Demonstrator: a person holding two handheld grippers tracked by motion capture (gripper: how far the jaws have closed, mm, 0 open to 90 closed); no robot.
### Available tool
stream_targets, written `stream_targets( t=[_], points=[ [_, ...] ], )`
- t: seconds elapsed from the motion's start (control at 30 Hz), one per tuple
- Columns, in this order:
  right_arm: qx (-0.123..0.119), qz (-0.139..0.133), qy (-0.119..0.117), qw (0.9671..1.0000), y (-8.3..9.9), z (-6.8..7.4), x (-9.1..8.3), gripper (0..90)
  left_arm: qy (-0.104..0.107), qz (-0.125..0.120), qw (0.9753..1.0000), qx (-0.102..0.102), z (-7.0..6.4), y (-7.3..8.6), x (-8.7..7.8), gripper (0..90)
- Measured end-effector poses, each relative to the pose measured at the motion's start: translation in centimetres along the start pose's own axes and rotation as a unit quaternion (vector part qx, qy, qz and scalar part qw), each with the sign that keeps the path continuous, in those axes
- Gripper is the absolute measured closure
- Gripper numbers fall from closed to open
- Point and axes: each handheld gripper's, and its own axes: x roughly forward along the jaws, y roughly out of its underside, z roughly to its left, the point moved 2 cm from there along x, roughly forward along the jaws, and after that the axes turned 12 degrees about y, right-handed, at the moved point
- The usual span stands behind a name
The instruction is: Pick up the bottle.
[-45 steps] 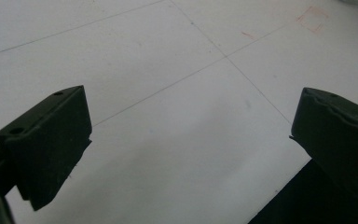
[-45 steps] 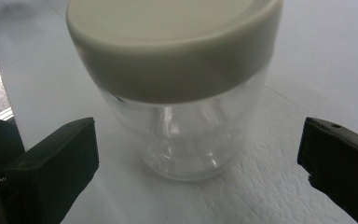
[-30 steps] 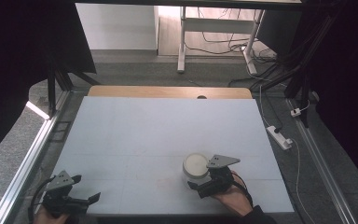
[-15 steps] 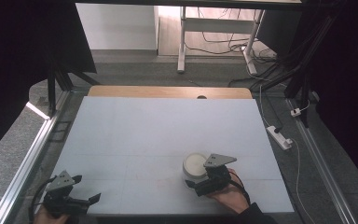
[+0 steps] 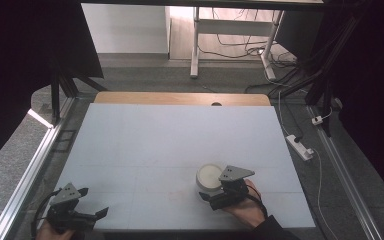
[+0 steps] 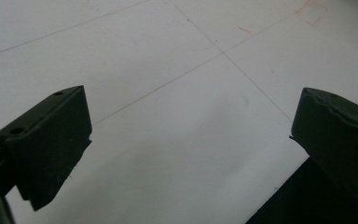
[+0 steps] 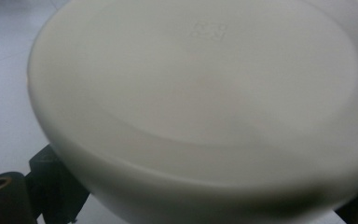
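My left hand-held gripper (image 5: 87,215) sits at about 7 o'clock on the table (image 5: 170,140), near the front edge. Jaws wide apart in the left gripper view, nothing between them, just bare white tabletop with thin grid lines and a faint red mark (image 6: 311,12) at 1 o'clock of that view. Dark strip past the table edge at 5 o'clock there.

White bowl (image 5: 209,178) is at roughly 5 o'clock on the table, upside down, base up, resting on the surface. My right hand-held gripper (image 5: 211,197) is right against it on its 5 o'clock side, hand (image 5: 247,207) behind. In the right gripper view the bowl (image 7: 200,102) is very close and blurred; jaw tips flank its lower rim on both sides. Looks clamped on the bowl, though contact itself is hard to see.
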Motion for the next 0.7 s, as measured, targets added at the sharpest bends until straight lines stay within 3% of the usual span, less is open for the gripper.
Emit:
stream_targets(
  t=[0.37, 0.7],
  points=[
    [-0.008, 0.000, -0.001, 1.0000, -0.3, 0.0, -0.2, 6.8, 0.000, -0.001, 1.0000, -0.001, 0.0, 0.0, 0.0, 0.0],
    [-0.006, -0.021, -0.012, 0.9997, -2.0, -0.3, -0.6, 6.8, 0.001, -0.002, 1.0000, -0.004, 0.1, 0.0, 0.0, 0.0]
  ],
)
